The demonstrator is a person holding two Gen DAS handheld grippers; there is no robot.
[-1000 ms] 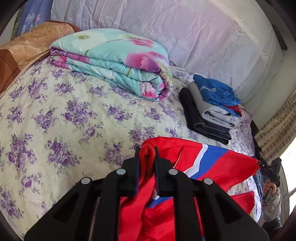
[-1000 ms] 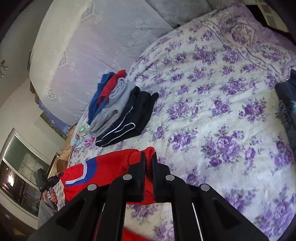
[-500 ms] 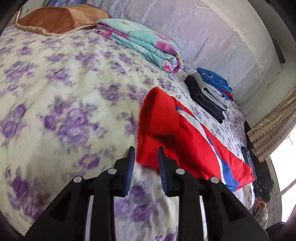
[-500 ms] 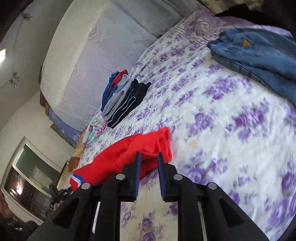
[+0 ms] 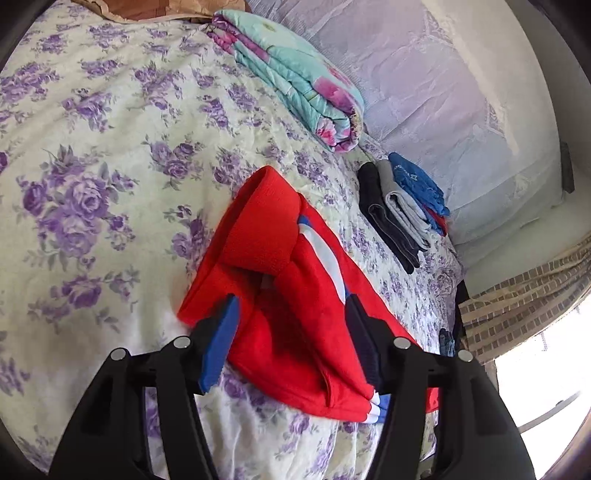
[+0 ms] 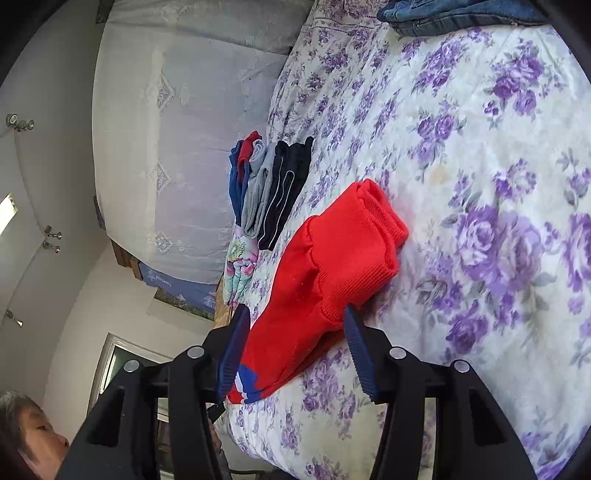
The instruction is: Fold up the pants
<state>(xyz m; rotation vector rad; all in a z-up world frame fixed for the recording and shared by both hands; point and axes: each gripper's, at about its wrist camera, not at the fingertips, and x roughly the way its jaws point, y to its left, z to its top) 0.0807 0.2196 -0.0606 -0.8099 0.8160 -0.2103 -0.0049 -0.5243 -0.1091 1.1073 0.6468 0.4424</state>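
The red pants (image 5: 288, 295) with a white and blue side stripe lie folded over on the flowered bedspread (image 5: 92, 166). Their ribbed waistband is doubled over at the far end. My left gripper (image 5: 291, 332) hovers at the near edge of the pants, its jaws opening, the red cloth lying between the blue pads without being pressed. From the other side the same red pants (image 6: 332, 266) lie between the pads of my right gripper (image 6: 295, 332), whose jaws are also opening and clear of the cloth.
A stack of folded clothes (image 5: 402, 206), black, grey and blue, lies by the headboard; the stack of folded clothes (image 6: 269, 192) is also seen from the right. A folded floral quilt (image 5: 295, 81) sits beyond. Blue jeans (image 6: 461, 14) lie at the far edge. A person (image 6: 29, 435) is at lower left.
Both grippers carried the red cloth down to the bed, let it go and opened. The pants now lie folded on the spread.
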